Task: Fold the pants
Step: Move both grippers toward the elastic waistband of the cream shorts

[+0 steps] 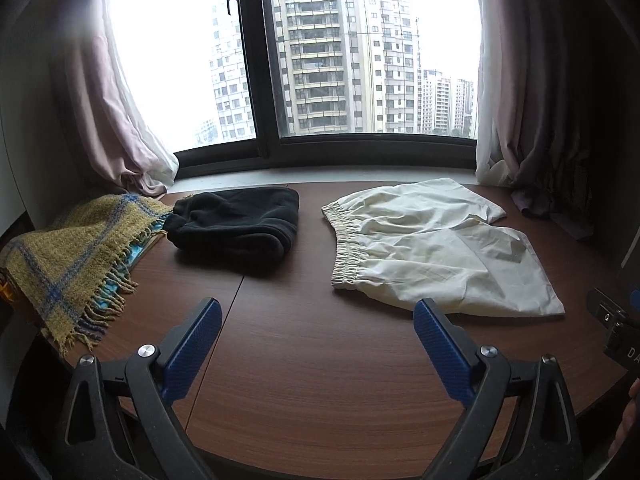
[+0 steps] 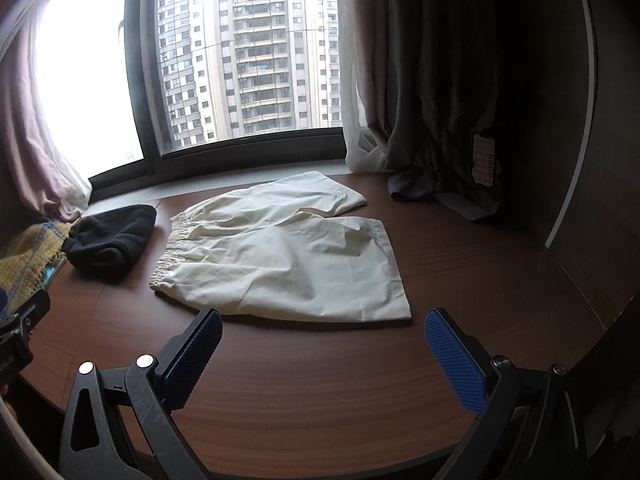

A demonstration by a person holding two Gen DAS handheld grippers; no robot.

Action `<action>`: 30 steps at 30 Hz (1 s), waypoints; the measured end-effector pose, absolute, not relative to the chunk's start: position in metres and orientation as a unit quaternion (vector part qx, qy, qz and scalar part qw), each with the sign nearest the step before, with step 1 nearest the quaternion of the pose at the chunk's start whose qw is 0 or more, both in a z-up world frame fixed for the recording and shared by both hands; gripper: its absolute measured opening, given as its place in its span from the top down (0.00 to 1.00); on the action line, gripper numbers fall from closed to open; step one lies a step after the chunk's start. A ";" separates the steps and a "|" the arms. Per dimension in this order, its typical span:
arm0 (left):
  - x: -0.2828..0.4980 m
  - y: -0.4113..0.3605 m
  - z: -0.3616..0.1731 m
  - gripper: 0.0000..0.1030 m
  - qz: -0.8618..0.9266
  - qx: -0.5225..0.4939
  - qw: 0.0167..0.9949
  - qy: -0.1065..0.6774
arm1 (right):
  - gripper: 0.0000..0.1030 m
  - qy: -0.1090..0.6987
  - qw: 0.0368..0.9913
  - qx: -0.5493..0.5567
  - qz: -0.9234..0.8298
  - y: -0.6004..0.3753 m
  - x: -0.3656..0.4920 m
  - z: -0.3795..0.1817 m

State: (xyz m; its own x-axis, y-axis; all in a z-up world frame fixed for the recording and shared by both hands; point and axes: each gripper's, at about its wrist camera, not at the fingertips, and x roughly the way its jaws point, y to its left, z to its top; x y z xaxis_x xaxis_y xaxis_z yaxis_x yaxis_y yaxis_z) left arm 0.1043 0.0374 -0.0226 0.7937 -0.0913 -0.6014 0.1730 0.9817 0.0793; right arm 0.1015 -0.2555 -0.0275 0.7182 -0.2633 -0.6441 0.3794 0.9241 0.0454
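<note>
Cream shorts (image 1: 432, 248) with an elastic waistband lie flat on the brown wooden table (image 1: 312, 360), waistband to the left, both legs pointing right. They also show in the right wrist view (image 2: 280, 256). My left gripper (image 1: 318, 316) is open and empty, above the table in front of the shorts' near left corner. My right gripper (image 2: 324, 328) is open and empty, just in front of the shorts' near edge. Part of the right gripper's body (image 1: 616, 324) shows at the left view's right edge.
A folded black fleece garment (image 1: 240, 220) lies left of the shorts, also in the right wrist view (image 2: 110, 240). A yellow and blue fringed blanket (image 1: 68, 260) lies at the far left. Curtains (image 2: 424, 92) hang at both sides of the window behind the table.
</note>
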 end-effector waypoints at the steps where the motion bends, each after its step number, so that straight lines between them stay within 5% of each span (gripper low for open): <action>1: 0.113 0.038 -0.026 0.08 -0.075 0.067 0.942 0.319 | 0.00 0.337 0.919 0.092 -0.182 -0.256 0.107 -0.031; 17: 0.220 0.016 -0.076 0.31 -0.129 0.087 0.912 0.379 | 0.09 0.386 0.871 0.132 -0.274 -0.276 0.172 -0.090; 30: 0.276 -0.016 -0.125 0.36 -0.132 0.099 0.888 0.430 | 0.20 0.444 0.834 0.140 -0.295 -0.313 0.209 -0.141</action>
